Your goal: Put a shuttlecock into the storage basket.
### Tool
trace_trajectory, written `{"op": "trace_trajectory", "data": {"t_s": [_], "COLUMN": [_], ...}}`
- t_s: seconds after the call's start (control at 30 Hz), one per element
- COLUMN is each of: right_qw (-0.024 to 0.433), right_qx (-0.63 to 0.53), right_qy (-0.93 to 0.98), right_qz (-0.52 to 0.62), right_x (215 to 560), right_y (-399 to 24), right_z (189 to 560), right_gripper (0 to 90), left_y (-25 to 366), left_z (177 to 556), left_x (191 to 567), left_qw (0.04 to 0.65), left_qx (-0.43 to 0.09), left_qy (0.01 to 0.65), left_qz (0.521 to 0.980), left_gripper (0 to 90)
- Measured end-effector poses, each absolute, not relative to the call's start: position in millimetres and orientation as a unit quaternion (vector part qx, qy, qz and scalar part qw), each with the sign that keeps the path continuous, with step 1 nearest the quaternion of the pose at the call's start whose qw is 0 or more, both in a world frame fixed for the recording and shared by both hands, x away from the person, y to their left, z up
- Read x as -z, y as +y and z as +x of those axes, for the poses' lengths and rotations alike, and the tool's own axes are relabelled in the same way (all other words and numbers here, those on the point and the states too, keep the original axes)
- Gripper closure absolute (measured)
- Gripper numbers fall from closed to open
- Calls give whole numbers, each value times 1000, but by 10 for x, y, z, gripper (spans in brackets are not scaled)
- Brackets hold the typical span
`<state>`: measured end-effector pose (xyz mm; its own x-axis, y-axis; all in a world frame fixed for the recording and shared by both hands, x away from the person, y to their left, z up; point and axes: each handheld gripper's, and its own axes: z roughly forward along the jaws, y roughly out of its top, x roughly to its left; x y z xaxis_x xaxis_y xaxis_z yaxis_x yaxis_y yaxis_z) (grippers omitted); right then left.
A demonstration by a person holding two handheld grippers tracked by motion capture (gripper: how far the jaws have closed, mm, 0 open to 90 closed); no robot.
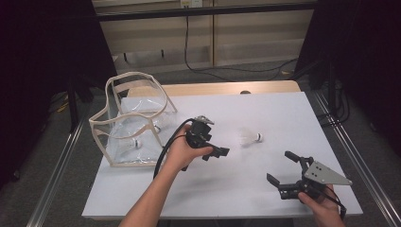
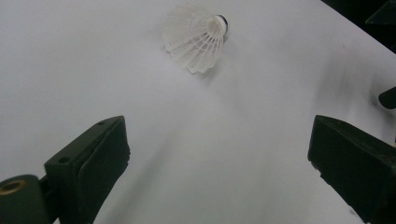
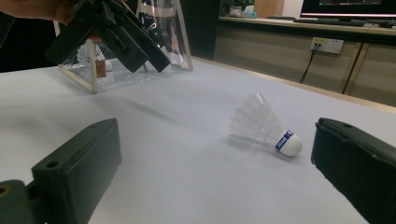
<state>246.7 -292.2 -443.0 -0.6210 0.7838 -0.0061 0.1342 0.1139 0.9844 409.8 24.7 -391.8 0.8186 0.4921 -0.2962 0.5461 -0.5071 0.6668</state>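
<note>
Shuttlecock [image 1: 249, 138] lies loose beside the clear bag [image 1: 135, 124] — both your claws gape empty; close the left claw [image 1: 215, 152] on it next.

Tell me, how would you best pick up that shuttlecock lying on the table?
Probably by the feather skirt near the cork. The shuttlecock lies on its side, cork pointing toward the table's right edge, so the open left gripper, which is nearest, could come down from above and close gently across the narrow end, where the feathers are stiffest and least likely to crush.
</note>
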Motion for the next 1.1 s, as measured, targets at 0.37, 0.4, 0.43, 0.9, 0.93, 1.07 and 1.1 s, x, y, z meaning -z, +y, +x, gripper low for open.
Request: {"op": "trace_trajectory", "data": {"t_s": [0.37,0.4,0.43,0.9,0.93,1.07,1.1], "right_qw": [283,283,282,283,283,283,284], "right_qx": [-576,-576,-577,-576,-576,-577,-576], "right_qy": [691,691,691,691,691,691,691], "right_qz": [332,331,332,332,332,332,332], "right_x": [4431,4430,4430,4430,4430,4429,4429], "right_y": [-2925,-2925,-2924,-2928,-2929,-2928,-2928], "right_z": [2469,2469,2469,2468,2469,2469,2468], "right_gripper": [11,11,11,11,11,11,11], "left_y": [183,171,162,96,87,47,40], "left_z": [4098,4096,4098,4142,4143,4146,4145], "left_x": [3998,4005,4014,4097,4099,4106,4107], "left_qw": [399,401,402,416,419,433,432], "left_qx": [19,20,22,16,18,26,25], "left_qy": [293,296,295,300,301,305,304], "left_qz": [869,867,867,858,856,848,849], "left_gripper": [54,54,54,34,29,17,17]}}
